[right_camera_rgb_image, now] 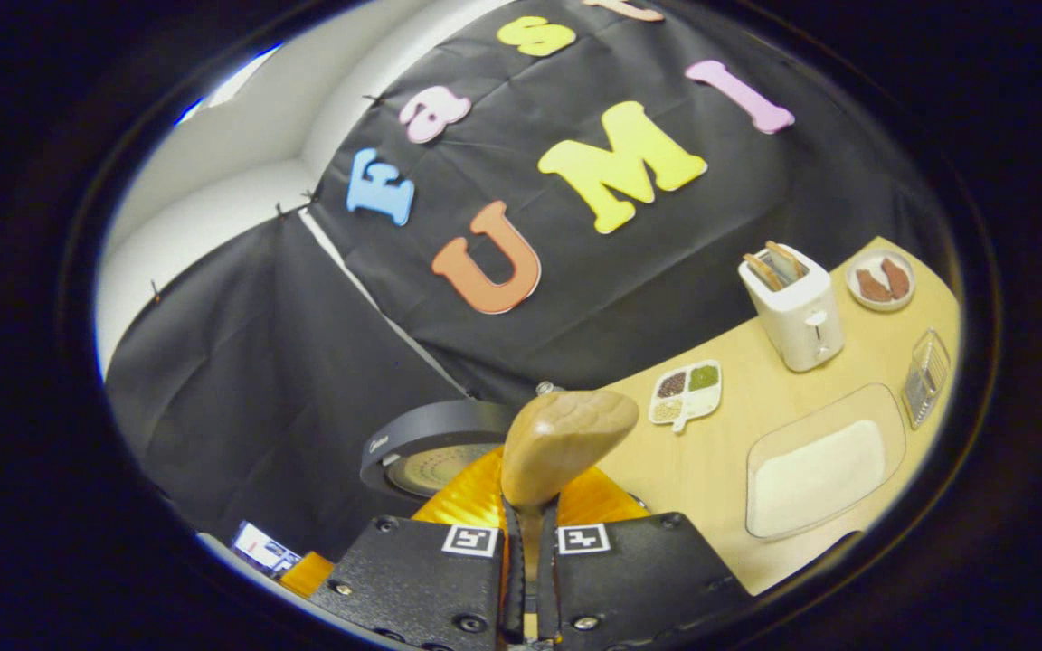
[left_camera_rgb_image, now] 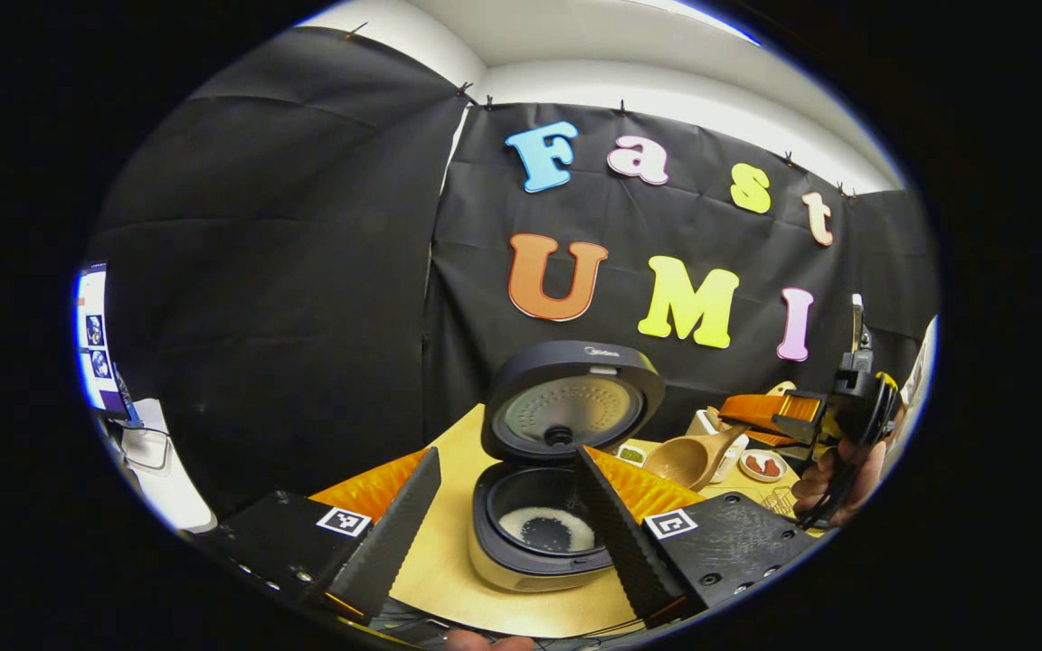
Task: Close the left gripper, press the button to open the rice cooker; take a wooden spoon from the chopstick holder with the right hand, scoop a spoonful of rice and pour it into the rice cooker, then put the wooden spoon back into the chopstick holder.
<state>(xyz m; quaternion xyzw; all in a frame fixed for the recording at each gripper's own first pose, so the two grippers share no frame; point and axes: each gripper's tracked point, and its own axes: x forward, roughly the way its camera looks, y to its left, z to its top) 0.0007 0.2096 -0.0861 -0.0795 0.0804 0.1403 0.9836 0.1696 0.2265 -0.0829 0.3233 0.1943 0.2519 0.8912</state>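
The rice cooker (left_camera_rgb_image: 539, 533) stands open on the table, lid (left_camera_rgb_image: 573, 398) raised, with some white rice on the bottom of its dark pot. My left gripper (left_camera_rgb_image: 507, 452) is open, a finger on each side of the cooker and above it. To the right, a hand holds my right gripper (left_camera_rgb_image: 779, 411), shut on the handle of the wooden spoon (left_camera_rgb_image: 688, 459); its bowl hangs right of the cooker and looks empty. In the right gripper view, the spoon (right_camera_rgb_image: 566, 443) juts from my right gripper (right_camera_rgb_image: 530, 520) beside the cooker lid (right_camera_rgb_image: 435, 452). The wire chopstick holder (right_camera_rgb_image: 926, 375) stands far right.
On the wooden table (right_camera_rgb_image: 756, 407) lie a glass tray of white rice (right_camera_rgb_image: 819, 470), a small divided plate of beans (right_camera_rgb_image: 686, 391), a white toaster (right_camera_rgb_image: 797, 307) with toast, and a round dish (right_camera_rgb_image: 881, 280) of reddish pieces. Black cloth walls close the back and left.
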